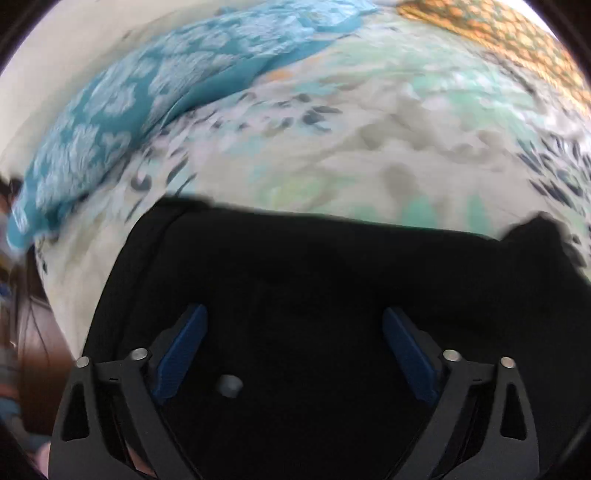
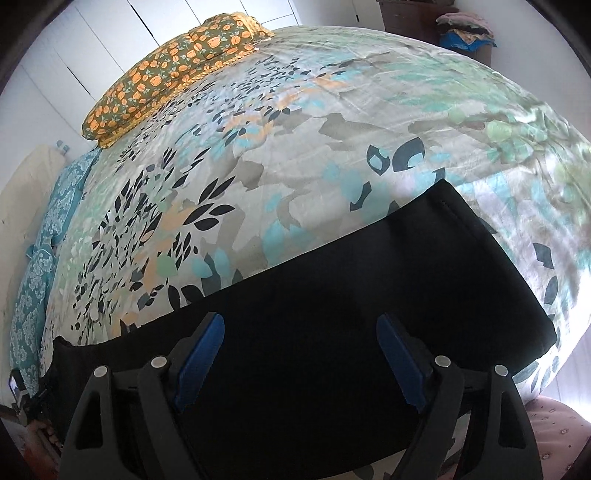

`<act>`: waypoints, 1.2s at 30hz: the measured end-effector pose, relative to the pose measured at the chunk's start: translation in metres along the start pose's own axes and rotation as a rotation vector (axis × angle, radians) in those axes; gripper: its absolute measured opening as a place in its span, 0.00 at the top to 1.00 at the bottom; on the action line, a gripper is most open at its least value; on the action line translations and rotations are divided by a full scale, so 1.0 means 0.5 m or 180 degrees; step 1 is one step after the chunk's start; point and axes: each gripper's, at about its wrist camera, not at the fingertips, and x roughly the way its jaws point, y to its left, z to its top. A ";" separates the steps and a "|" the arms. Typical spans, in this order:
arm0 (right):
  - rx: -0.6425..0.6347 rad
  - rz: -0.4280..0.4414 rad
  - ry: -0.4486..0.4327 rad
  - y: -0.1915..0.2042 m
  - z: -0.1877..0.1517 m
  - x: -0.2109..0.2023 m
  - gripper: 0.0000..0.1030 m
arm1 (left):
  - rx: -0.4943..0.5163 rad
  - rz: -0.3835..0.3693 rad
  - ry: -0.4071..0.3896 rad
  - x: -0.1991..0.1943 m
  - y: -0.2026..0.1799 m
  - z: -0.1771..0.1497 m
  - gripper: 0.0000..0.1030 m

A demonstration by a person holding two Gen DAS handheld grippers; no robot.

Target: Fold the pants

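Black pants point(image 1: 332, 273) lie flat on a floral bedspread point(image 1: 369, 147) near the bed's front edge. In the left wrist view my left gripper point(image 1: 295, 314) hovers over them, its blue-padded fingers point(image 1: 181, 354) wide open and empty; a small grey button point(image 1: 229, 386) shows on the fabric between them. In the right wrist view the pants point(image 2: 369, 295) run as a long dark band across the bedspread point(image 2: 295, 147), with one end at the right. My right gripper point(image 2: 299, 321) is over them, wide open and empty.
An orange pumpkin-print pillow point(image 2: 173, 70) lies at the far end of the bed. Teal patterned pillows point(image 2: 40, 266) line the left side, also in the left wrist view point(image 1: 147, 99). A dresser with piled clothes point(image 2: 465, 29) stands at the far right.
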 end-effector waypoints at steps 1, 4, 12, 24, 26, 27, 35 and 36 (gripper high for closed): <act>0.0029 -0.0013 0.0000 -0.003 -0.003 0.001 0.18 | -0.0057 0.0063 -0.0071 -0.005 0.010 -0.005 0.00; 0.0058 -0.0037 -0.0076 -0.008 -0.004 -0.007 0.18 | -0.0277 0.0119 -0.0122 -0.037 0.026 -0.007 0.02; -0.0226 -0.0075 -0.0086 0.032 -0.005 0.002 0.18 | 0.0226 -0.1138 -0.0489 -0.157 -0.133 0.008 0.03; -0.0199 -0.0046 0.0113 0.024 -0.020 0.040 0.10 | 0.0725 -0.0993 -0.0147 -0.029 -0.277 0.009 0.01; -0.0225 -0.0064 0.0113 0.028 -0.023 0.045 0.08 | 0.0749 -0.0946 -0.0259 -0.055 -0.280 0.017 0.02; -0.0269 -0.0082 0.0119 0.033 -0.024 0.047 0.07 | 0.0693 -0.1001 -0.0411 -0.074 -0.274 0.020 0.02; -0.0740 -0.0456 0.0169 0.076 -0.041 0.073 0.00 | 0.0717 -0.0787 -0.0464 -0.022 -0.284 0.019 0.00; -0.0728 -0.0444 0.0158 0.073 -0.041 0.074 0.00 | 0.0732 -0.0762 -0.0471 -0.020 -0.287 0.019 0.00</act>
